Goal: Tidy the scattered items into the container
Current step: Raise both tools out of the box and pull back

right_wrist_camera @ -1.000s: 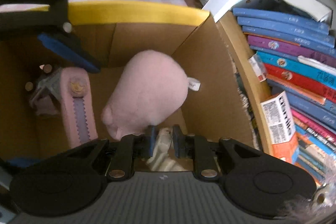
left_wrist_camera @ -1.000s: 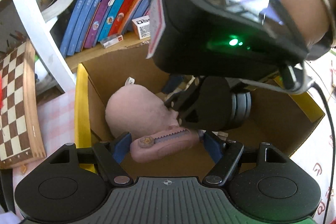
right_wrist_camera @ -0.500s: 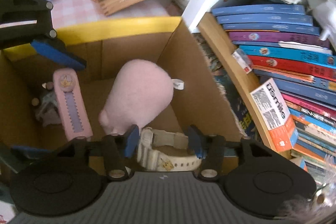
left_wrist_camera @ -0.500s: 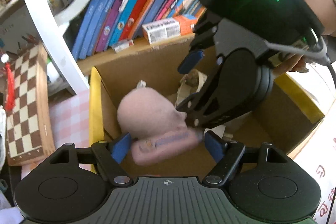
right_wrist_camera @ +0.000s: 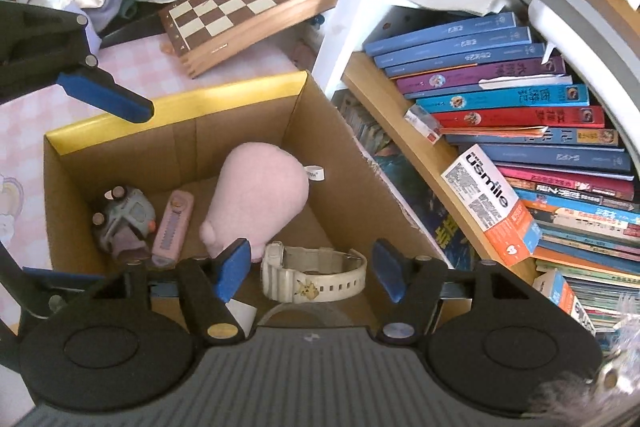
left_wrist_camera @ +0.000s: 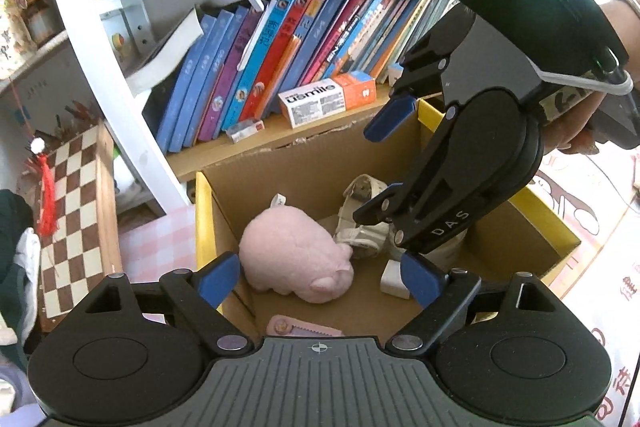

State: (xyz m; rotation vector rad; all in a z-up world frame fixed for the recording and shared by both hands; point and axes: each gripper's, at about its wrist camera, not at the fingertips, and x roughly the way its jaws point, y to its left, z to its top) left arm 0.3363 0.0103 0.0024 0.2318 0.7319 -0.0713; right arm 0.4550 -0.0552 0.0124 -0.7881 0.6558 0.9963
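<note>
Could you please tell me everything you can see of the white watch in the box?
The white watch is a chunky, plastic-looking digital type with a perforated strap bearing a small yellow cartoon figure. It lies on its side on the floor of the cardboard box, strap curved open, beside the pink plush pig, and no fingers press on it.

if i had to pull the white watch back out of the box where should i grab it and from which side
Grip the strap of the white watch, not its bulky case. It lies on its side on the floor of the cardboard box, the band a standing loop, so come straight down with one finger inside the loop and one outside. The pink plush pig crowds the case end.
</note>
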